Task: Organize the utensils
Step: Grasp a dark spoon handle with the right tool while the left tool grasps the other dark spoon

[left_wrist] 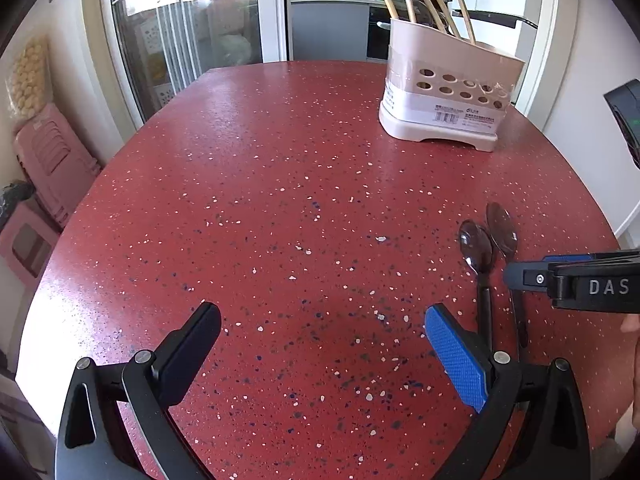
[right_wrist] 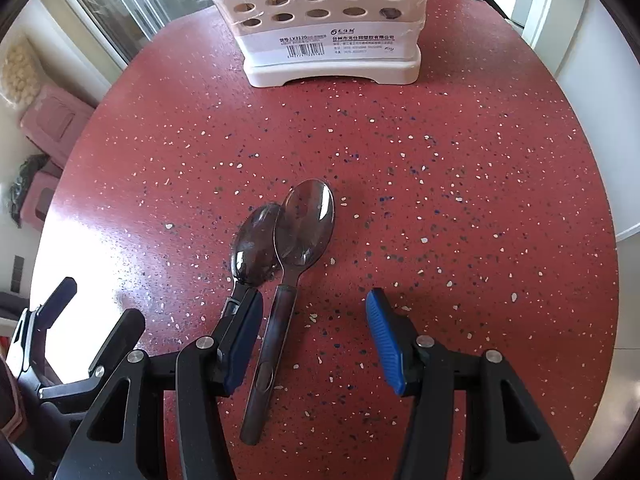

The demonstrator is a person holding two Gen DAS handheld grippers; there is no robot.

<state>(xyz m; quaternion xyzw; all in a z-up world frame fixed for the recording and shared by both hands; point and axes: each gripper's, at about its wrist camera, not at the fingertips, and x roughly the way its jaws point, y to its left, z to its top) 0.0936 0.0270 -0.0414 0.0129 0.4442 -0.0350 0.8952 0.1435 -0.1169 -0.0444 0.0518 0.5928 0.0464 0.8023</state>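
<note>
Two spoons (right_wrist: 280, 248) seemingly between open right gripper (right_wrist: 316, 340) fingers.

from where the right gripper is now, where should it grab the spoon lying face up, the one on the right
Probably mid-handle, from straight above. The face-up spoon lies flat on the table, its thin handle running back between the open right gripper fingers. Its bowl overlaps the other spoon, whose handle sits under the left finger, so gripping well back from the bowls should lift only one.
</note>
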